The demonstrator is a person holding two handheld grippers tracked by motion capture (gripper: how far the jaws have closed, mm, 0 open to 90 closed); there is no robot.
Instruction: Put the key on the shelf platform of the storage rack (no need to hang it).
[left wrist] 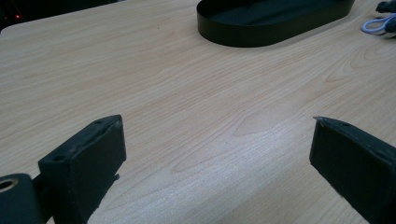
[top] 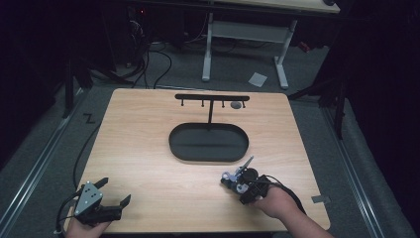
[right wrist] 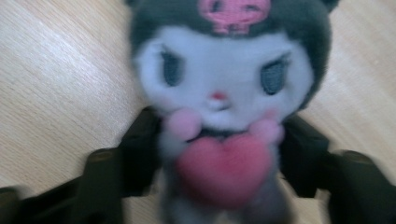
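Black oval tray [top: 208, 143] sits empty; right gripper [right wrist: 219, 154] clamps a plush toy [right wrist: 224, 79], left gripper [left wrist: 217, 154] spread wide.

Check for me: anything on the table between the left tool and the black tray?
Nothing. In the left gripper view, bare wood runs from the open left tool up to the tray. The high view shows the same bare table.

Beyond the Work

A wooden table [top: 143, 148] lay under the left gripper [top: 116, 190]; cables [top: 147, 64] trailed far ahead. Far beyond the right gripper [top: 236, 182] stood a white desk frame [top: 207, 49], a paper scrap [top: 257, 79] beside it
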